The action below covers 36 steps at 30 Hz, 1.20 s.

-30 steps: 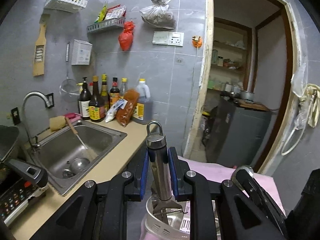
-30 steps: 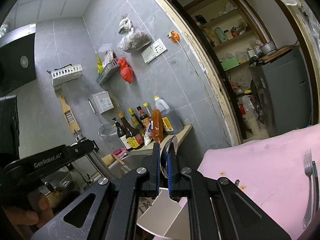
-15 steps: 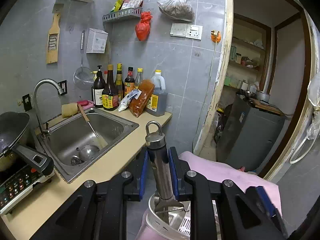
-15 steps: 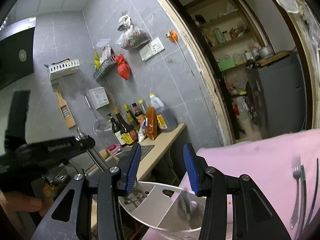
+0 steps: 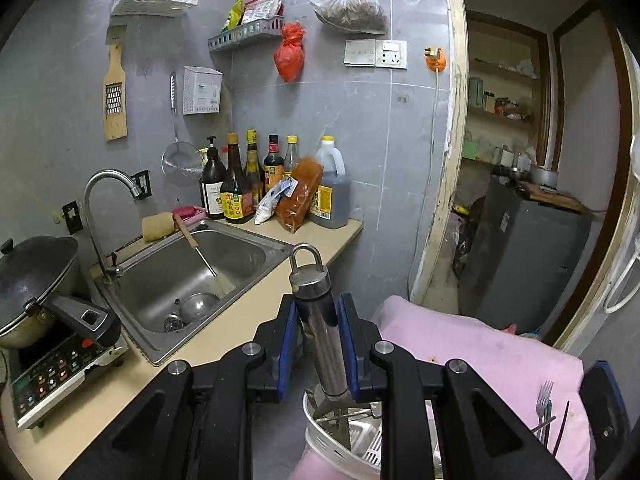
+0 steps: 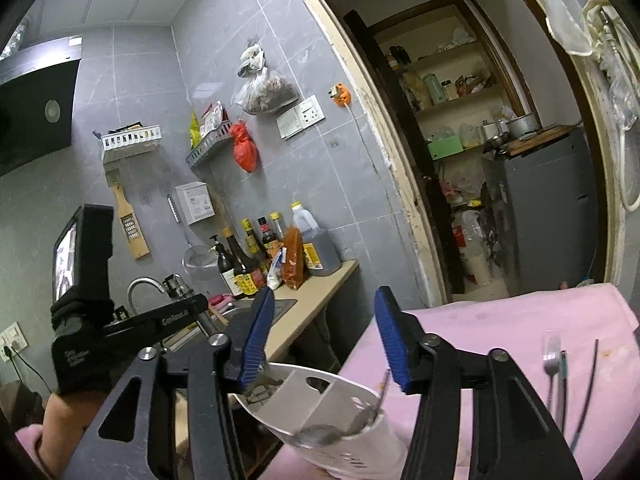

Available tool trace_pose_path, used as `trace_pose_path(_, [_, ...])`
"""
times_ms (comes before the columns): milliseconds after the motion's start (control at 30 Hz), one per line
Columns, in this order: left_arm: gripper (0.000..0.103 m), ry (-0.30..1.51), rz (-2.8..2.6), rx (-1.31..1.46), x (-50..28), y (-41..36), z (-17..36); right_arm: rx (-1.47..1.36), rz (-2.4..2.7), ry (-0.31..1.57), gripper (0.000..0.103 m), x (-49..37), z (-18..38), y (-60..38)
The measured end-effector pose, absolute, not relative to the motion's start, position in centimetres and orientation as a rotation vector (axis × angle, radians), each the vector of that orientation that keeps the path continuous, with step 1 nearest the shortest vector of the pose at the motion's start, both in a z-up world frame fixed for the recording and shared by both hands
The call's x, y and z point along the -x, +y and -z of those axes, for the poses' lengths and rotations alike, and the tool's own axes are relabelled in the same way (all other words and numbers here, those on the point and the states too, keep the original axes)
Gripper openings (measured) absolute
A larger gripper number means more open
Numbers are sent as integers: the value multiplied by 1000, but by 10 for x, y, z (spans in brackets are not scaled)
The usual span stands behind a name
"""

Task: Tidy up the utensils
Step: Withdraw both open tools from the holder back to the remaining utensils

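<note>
The left gripper (image 5: 318,344) is clamped on the steel handle (image 5: 320,320) of a utensil standing upright in the white utensil holder (image 6: 340,432) — steadying it, I'd judge. The right gripper (image 6: 324,340) has just been opening; its jaws stand apart with nothing between them, a spoon (image 6: 344,426) lying in the holder below. A fork (image 6: 551,364) waits on the pink cloth (image 6: 500,328).

- Each matte black two-finger gripper (image 5: 318,336) is fitted with ribbed blue pads (image 6: 256,340) and round silver pivot screws (image 5: 379,347).
- White lettering is printed on one gripper arm.
- A black knitted glove (image 6: 80,344) is worn.
</note>
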State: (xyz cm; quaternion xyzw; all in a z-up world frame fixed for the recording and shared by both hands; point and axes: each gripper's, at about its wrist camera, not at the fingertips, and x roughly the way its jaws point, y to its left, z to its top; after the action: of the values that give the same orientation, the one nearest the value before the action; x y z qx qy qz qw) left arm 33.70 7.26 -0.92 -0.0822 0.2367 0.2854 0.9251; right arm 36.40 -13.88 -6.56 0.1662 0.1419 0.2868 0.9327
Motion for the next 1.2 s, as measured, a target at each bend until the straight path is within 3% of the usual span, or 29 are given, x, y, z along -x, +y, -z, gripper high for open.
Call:
trace_pose_path(133, [27,505,-544,183,-336,71,11,-317,-524,283,62,-358,60,-159])
trace_pose_path(200, [43,500,-533,174,-333,68,12,-305,-488,284,68,-356,57,-170])
trace_pose_path(367, [51,496,-499,139,-324,52,11,-261,-390,280,86,-348,43,-199])
trace_pose_path(467, [65,476,-470,121,-318,37,5,-228,-328,262,94,-342,32,-218])
trace_pose_path(700, [93,367,-339,97,-308,-11,-10,-121,-211,205,101,-328,6,-255])
trace_pose_path(867, [101,261,-253,76,-304,-49,-11,-37,-149,169,101,-323,-6,-274])
trace_pose_path(1200, [102,253,-134,38,-316,-107,17,43,-90,218,101,-337,15,-328])
